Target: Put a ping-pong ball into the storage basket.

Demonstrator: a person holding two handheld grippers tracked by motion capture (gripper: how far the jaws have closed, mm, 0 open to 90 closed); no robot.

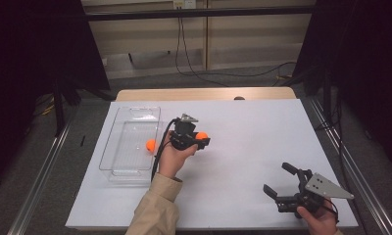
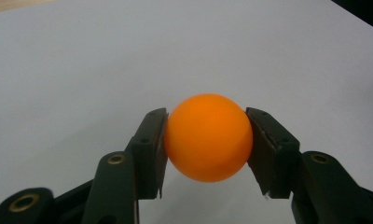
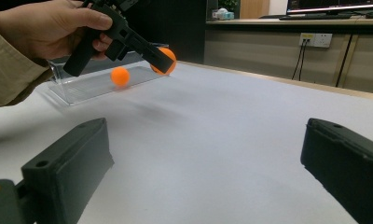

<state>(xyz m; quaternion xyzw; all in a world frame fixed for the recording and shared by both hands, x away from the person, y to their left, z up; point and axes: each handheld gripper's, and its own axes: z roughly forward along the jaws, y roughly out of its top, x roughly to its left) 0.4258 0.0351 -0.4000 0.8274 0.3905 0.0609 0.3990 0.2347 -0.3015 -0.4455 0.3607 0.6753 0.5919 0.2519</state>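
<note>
- Left gripper (image 1: 200,139): I see it clamped on a small orange plastic ball (image 2: 208,137), one pad on each side, lifted clear of the white counter (image 1: 243,147).
- Held ball: it sits just to the right of the clear plastic rectangular tray (image 1: 116,137) in the high view, so I judge the coming move to be a short carry leftwards over the tray's near wall.
- Second orange ball (image 1: 150,145): it already lies inside the tray, by its right wall.
- Tray: its long axis runs away from me; being round, the ball needs no particular turn.
- Right gripper (image 1: 278,180): jaws apart, holding nothing, well apart from the tray; my left hand is the nearer.
</note>
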